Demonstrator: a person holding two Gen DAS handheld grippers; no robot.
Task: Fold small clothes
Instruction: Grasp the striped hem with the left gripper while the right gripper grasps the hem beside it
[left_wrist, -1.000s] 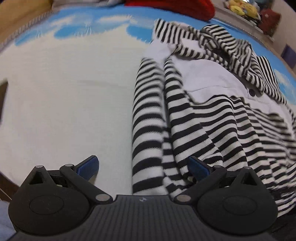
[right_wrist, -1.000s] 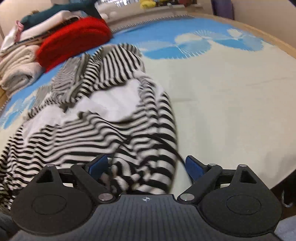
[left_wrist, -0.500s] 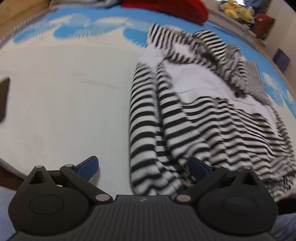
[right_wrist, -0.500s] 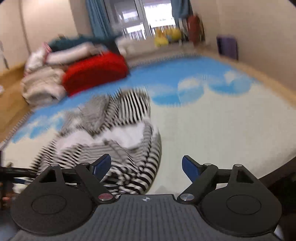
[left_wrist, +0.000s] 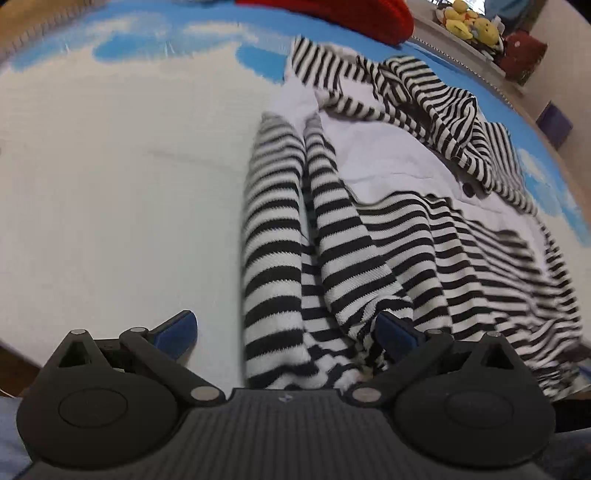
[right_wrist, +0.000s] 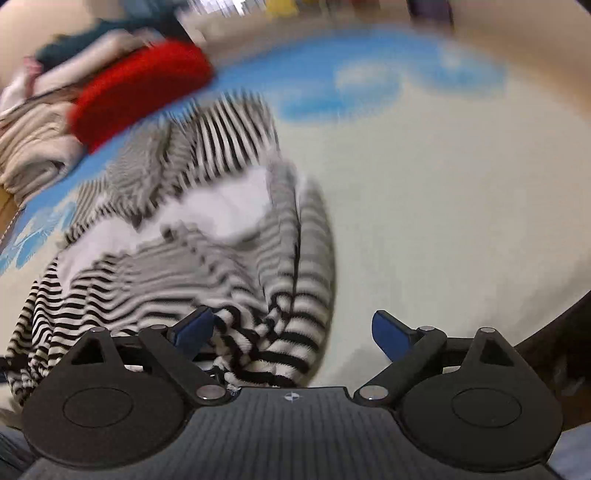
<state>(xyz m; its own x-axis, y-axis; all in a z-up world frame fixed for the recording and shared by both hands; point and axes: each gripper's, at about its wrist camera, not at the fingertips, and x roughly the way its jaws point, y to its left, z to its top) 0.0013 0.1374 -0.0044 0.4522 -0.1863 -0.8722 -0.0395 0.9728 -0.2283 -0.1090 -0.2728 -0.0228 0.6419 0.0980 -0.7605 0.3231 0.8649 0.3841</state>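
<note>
Gaping wide, left claw (left_wrist: 286, 330) and right claw (right_wrist: 293, 328) straddle striped garment (left_wrist: 369, 229) hem, ungripped

Each black plastic claw (left_wrist: 286, 332) (right_wrist: 291, 330) has a ribbed body, two round discs, silver screws, and blue fingertips (left_wrist: 177, 326).

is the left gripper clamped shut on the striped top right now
No, the left gripper is open, its blue fingertips spread wide apart with a sleeve of the striped top lying loose between them.
</note>
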